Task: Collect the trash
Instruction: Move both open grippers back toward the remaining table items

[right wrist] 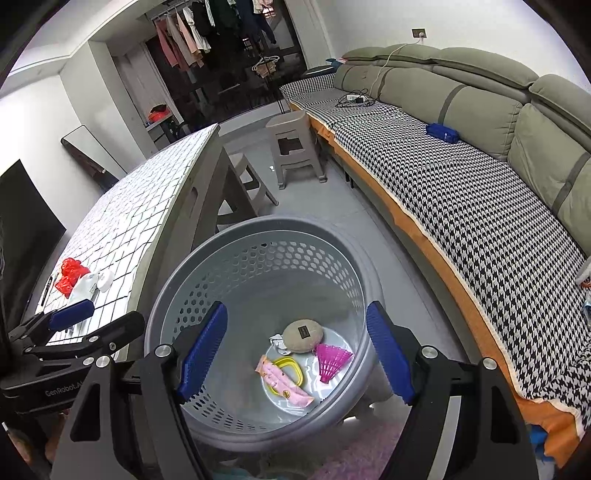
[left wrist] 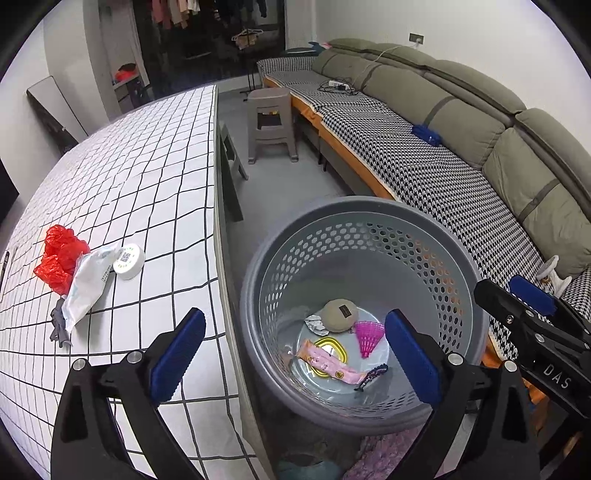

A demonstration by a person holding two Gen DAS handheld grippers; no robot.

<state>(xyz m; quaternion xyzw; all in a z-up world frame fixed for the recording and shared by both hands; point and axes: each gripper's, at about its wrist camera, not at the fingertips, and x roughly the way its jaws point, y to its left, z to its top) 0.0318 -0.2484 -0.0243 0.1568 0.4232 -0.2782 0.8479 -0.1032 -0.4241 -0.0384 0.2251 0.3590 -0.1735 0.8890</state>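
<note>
Left wrist view: both grippers' fingers (left wrist: 181, 354) spread, empty, above grey basket (left wrist: 258, 273) of trash.

This is a home living room. A long olive-green sofa (right wrist: 480, 122) with a houndstooth cover runs along the wall, a plastic stool (right wrist: 295, 147) stands on the grey floor, and a table (left wrist: 147, 155) wears a grid-patterned cloth. Behind, clothes (right wrist: 192, 33) hang in what seems to be a dim balcony or closet.

I count one basket (left wrist: 369, 206) with six items inside; four items near the tabletop's (left wrist: 155, 155) left edge; two stools (right wrist: 293, 147)
</note>
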